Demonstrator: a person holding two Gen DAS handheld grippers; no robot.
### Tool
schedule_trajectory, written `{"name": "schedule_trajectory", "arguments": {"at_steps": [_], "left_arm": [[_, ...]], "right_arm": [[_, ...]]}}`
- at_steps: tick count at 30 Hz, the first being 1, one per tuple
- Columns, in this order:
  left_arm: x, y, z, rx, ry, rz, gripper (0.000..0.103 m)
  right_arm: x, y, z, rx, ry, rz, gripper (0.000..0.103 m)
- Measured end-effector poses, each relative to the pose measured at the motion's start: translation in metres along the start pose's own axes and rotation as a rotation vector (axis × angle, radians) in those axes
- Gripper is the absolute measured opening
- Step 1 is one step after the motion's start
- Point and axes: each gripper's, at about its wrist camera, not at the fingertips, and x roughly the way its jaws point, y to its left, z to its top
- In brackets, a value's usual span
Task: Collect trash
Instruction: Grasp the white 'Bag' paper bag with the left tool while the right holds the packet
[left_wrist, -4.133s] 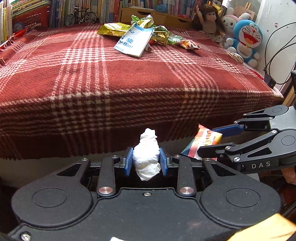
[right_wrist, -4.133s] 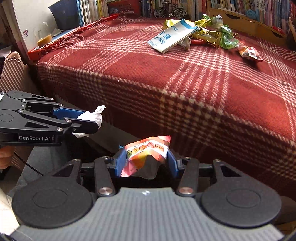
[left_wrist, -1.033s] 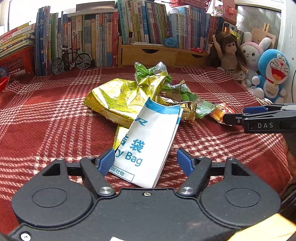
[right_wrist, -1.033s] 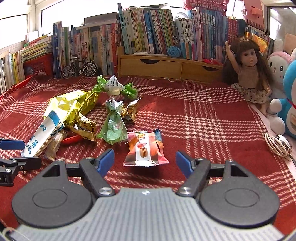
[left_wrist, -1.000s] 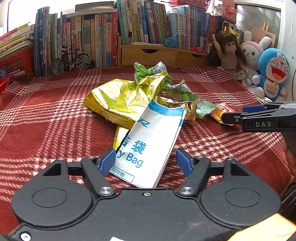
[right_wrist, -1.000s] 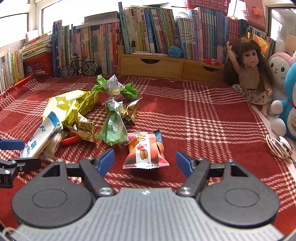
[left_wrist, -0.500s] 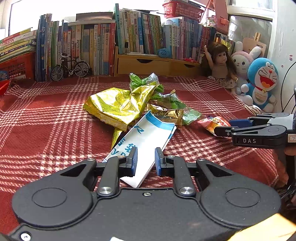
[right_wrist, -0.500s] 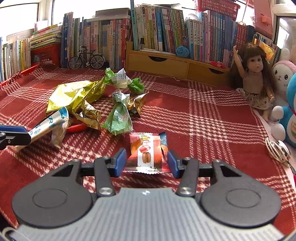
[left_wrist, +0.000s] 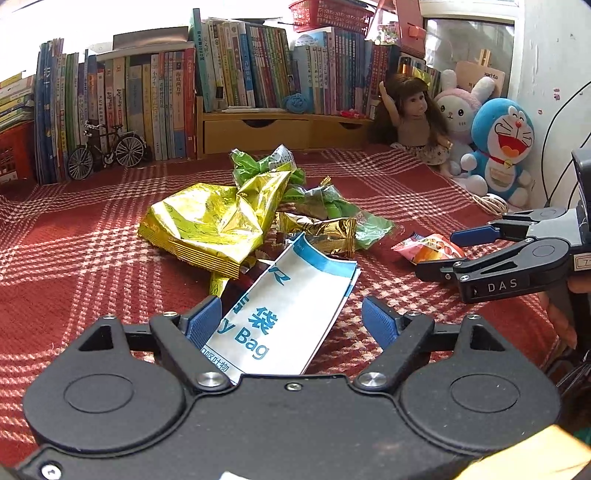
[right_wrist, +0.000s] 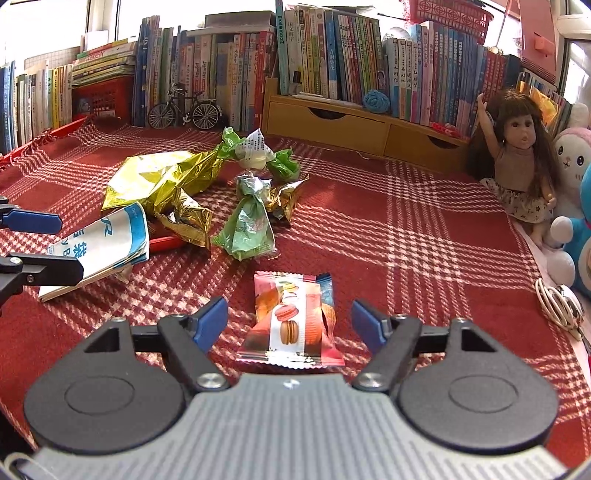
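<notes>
The left hand-held gripper (left_wrist: 291, 317) is wide and its jaws are opening, with the white paper bag (left_wrist: 288, 310) lying between the blue pads; the left pad (left_wrist: 203, 321) is against the bag's edge, the right pad clear of it. Half a second earlier these jaws were nearly closed on the bag; now they have spread apart again and the bag lies flat on the red plaid blanket (left_wrist: 74, 236).

The right hand-held gripper (right_wrist: 290, 319) is likewise wide and opening. The pink macaron snack packet (right_wrist: 291, 321) lies on the blanket between its pads, touching neither. Half a second ago the pads stood close against the packet's sides.

Behind the paper bag sits the pile of trash: a crumpled gold foil bag (left_wrist: 207, 221), a smaller gold wrapper (left_wrist: 317, 230) and green wrappers (left_wrist: 332, 203). A red strip (right_wrist: 166, 243) shows beside the paper bag's top, under the gold foil.

As for containers, the wooden drawer unit (right_wrist: 354, 125) at the back has both drawers closed, with books (right_wrist: 332, 55) standing on top. A red basket (right_wrist: 99, 96) sits at the far left among books; its contents cannot be made out.

A doll (right_wrist: 517, 158) and plush toys (left_wrist: 498, 140) line the right side.
</notes>
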Motion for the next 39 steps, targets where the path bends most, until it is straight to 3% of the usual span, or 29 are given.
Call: {"name": "schedule_trajectory", "arguments": {"at_steps": [6,12,15,18,22,26,29,32,39], "left_arm": [[0.009,0.0,-0.003,0.018,0.048,-0.098,0.082],[0.004,-0.004,-0.001,0.041,0.024,-0.034,0.082],[0.001,-0.007,0.004,0.116,-0.02,-0.022,0.09],[0.012,-0.011,0.007,0.184,0.056,-0.024,0.092],[0.023,-0.009,0.003,0.158,0.107,-0.068,0.092],[0.025,-0.005,-0.001,0.102,0.116,-0.058,0.077],[0.021,-0.008,-0.002,0.111,0.107,-0.037,0.059],[0.017,-0.008,-0.003,0.102,0.11,-0.011,0.025],[0.004,-0.01,-0.01,0.068,0.085,0.03,0.015]], "right_arm": [[0.017,-0.006,0.0,0.034,0.04,0.03,0.083],[0.015,-0.001,-0.004,0.021,0.039,0.05,0.079],[0.011,0.003,-0.006,-0.004,0.036,0.052,0.077],[0.01,0.006,-0.006,-0.019,0.034,0.052,0.077],[0.01,0.006,-0.006,-0.011,0.035,0.053,0.075],[0.008,0.006,-0.008,-0.002,0.027,0.052,0.069],[0.004,0.007,-0.011,0.011,0.006,0.049,0.062],[-0.001,0.008,-0.013,0.02,-0.009,0.052,0.062],[-0.014,0.013,-0.02,0.03,-0.027,0.066,0.061]]}}
